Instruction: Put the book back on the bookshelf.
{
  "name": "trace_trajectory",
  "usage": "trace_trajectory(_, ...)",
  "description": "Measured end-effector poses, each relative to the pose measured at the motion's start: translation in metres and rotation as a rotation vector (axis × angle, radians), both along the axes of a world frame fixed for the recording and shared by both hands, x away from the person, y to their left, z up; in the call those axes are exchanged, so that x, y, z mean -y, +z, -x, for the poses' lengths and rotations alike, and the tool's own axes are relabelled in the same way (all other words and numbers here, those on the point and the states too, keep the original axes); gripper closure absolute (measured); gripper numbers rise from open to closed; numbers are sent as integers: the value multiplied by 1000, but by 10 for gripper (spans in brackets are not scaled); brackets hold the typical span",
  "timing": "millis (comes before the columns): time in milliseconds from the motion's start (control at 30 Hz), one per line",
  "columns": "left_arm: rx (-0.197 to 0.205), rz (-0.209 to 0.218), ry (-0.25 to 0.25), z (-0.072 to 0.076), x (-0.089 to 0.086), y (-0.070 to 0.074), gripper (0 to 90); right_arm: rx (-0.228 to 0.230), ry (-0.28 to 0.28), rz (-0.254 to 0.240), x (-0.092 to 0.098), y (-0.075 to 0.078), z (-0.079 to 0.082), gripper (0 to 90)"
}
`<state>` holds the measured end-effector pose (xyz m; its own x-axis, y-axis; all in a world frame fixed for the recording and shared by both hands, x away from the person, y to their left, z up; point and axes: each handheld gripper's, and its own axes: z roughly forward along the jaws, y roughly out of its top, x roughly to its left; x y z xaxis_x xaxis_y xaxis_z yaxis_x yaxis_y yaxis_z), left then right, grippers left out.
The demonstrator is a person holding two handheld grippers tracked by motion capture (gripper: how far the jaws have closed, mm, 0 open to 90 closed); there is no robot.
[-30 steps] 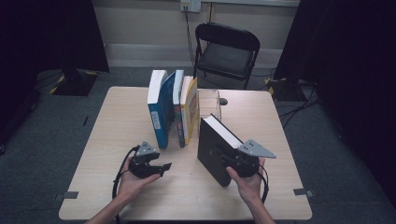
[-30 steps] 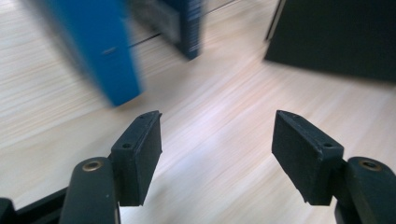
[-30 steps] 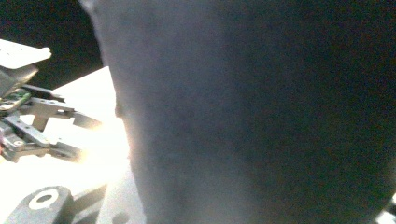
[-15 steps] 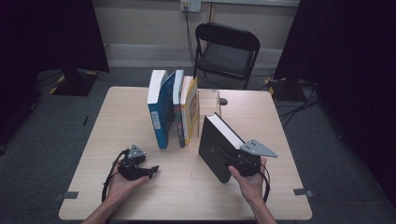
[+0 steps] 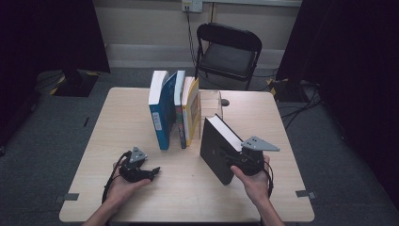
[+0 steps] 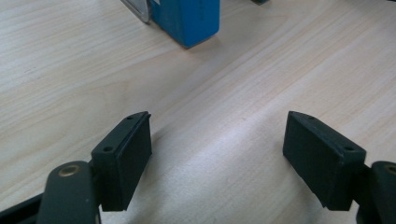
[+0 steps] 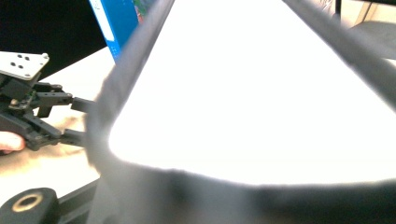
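A thick black book (image 5: pixel 217 149) with white page edges (image 7: pixel 261 88) stands tilted on its lower corner at the table's front right. My right gripper (image 5: pixel 227 157) is shut on its near end; its jaws have just been opening slightly, with the book still between them. My left gripper (image 5: pixel 154 172) rests low over the table at the front left, and its black pads (image 6: pixel 125 158) stand wide apart over bare wood. Its jaws have just been opening with nothing between them. It also appears in the right gripper view (image 7: pixel 77 121), beyond the book's cover.
Three upright books (image 5: pixel 175 109) stand in a row at the table's middle, the blue one (image 6: pixel 191 18) nearest my left gripper. A clear bookend (image 5: pixel 211 101) stands just right of them. A black chair (image 5: pixel 228 52) is behind the wooden table (image 5: pixel 117 117).
My left gripper has sunk slightly toward the table and drawn back toward the front left. Its jaws have spread. The right gripper and black book have barely moved.
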<state>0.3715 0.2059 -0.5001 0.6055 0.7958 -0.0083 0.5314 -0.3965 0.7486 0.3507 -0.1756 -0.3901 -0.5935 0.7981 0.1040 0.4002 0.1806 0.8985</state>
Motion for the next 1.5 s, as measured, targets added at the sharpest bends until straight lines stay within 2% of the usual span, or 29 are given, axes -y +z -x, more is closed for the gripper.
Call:
trace_trajectory(333,2,-3,6,-2,-1,0,229,-73,10,58,-2,16,-4,467)
trace_trajectory(567,0,1,1,-3,-1,0,223,-100,22,94,-2,28,-6,464)
trace_trajectory(733,0,0,1,-3,-1,0,222,-109,25,98,-2,38,-7,480)
trace_trajectory(1000,0,0,0,-4,-1,0,222,-147,24,141,-7,49,-13,487)
trace_trajectory(1233,2,-6,-5,-4,-1,0,220,-207,26,187,-14,59,-22,497)
trace_trajectory(1500,1,-3,-6,-4,-1,0,220,-307,31,259,-25,68,-36,500)
